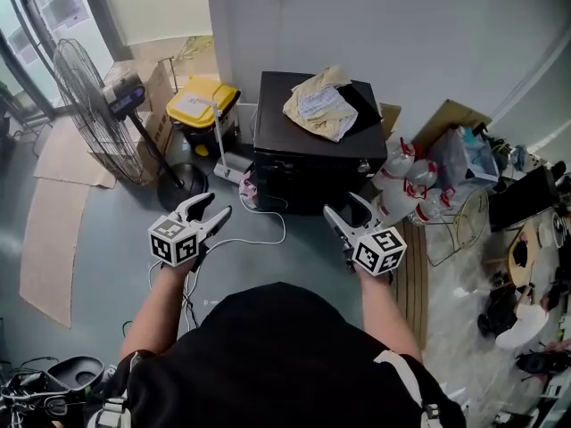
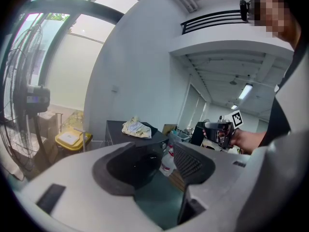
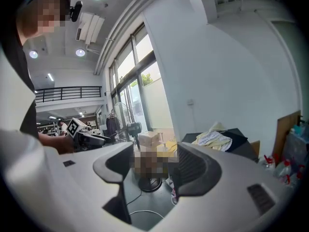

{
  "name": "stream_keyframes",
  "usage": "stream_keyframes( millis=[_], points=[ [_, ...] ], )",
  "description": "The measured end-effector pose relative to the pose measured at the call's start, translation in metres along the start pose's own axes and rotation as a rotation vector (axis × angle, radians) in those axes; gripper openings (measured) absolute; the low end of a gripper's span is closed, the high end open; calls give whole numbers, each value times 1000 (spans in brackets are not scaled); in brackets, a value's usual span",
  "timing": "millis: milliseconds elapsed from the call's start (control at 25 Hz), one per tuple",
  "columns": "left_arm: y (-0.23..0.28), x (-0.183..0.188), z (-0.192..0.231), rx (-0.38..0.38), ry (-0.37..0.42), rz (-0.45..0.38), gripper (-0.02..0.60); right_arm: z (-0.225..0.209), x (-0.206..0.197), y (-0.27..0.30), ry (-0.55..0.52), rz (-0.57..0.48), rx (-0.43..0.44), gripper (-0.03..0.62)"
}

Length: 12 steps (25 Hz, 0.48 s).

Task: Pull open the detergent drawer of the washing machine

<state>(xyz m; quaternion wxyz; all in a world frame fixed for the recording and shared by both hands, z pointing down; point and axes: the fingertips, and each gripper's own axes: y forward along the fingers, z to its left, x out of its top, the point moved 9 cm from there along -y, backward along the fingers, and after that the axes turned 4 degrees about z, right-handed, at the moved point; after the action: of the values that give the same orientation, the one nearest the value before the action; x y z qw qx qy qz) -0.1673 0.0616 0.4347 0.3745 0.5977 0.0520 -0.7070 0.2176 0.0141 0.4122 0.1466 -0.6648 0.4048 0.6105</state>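
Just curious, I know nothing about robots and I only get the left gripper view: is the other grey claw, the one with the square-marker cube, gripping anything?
Observer: No. The right gripper view shows the grey right gripper with its jaws apart and nothing between them.
Operator: Anything lying in front of the black box-shaped washing machine that I can't see?
Observer: Yes, the head view shows a thin white cable looping over the grey floor just before it.

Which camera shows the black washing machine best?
The head view: the washing machine shows whole, top and front. The left gripper view has the washing machine partly behind the left tool. The right gripper view has only a corner of the washing machine.
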Motion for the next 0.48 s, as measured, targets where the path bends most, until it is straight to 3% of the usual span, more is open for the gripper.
stream_keyframes(
  millis=[480],
  points=[
    [30, 10, 3, 6, 0, -1, 239, -32, 1, 12, 9, 8, 18, 279]
  ],
)
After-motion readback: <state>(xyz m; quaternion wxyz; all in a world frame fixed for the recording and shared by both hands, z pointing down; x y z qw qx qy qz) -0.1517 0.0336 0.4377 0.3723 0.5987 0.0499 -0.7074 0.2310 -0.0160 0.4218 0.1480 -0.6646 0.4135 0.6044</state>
